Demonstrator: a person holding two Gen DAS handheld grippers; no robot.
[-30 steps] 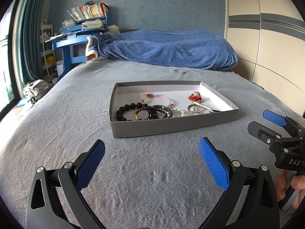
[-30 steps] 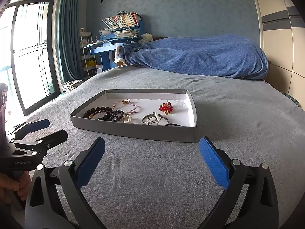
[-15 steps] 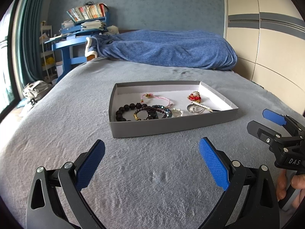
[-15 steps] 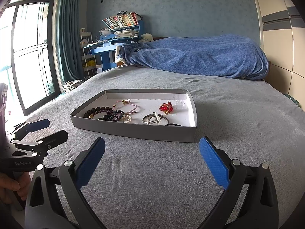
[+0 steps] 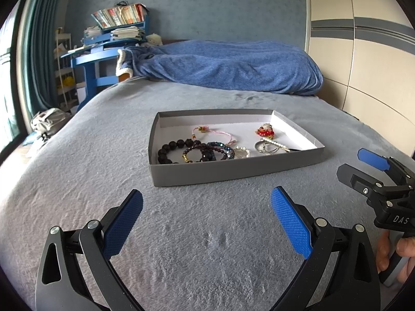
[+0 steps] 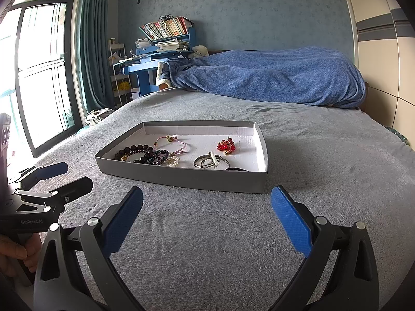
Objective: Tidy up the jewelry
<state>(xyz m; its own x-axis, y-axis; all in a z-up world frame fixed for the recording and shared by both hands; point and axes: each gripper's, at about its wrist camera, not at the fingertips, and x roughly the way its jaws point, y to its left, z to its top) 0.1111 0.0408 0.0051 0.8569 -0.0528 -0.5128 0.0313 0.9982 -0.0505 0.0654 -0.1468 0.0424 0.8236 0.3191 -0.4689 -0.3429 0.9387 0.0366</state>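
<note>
Bedroom in a home. Bed [image 6: 311, 181] with grey fleece cover; rumpled blue blanket [image 6: 272, 80] at its far end. Blue desk [image 6: 145, 70] (piled with papers) carrying a shelf of books [image 6: 166, 27]. Teal curtain [image 6: 94, 41] beside a tall window [image 6: 41, 67]. Patterned blue wallpaper [image 6: 246, 7]; cream wardrobe panels [image 5: 363, 51].

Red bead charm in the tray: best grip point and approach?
Judgement: pinch the red bead charm across its beaded cluster, coming straight down from above. It lies flat and alone on the white floor of the tray, apart from the metal rings, and the walls block a low sideways approach. The right gripper looks the nearer; it is open.
</note>
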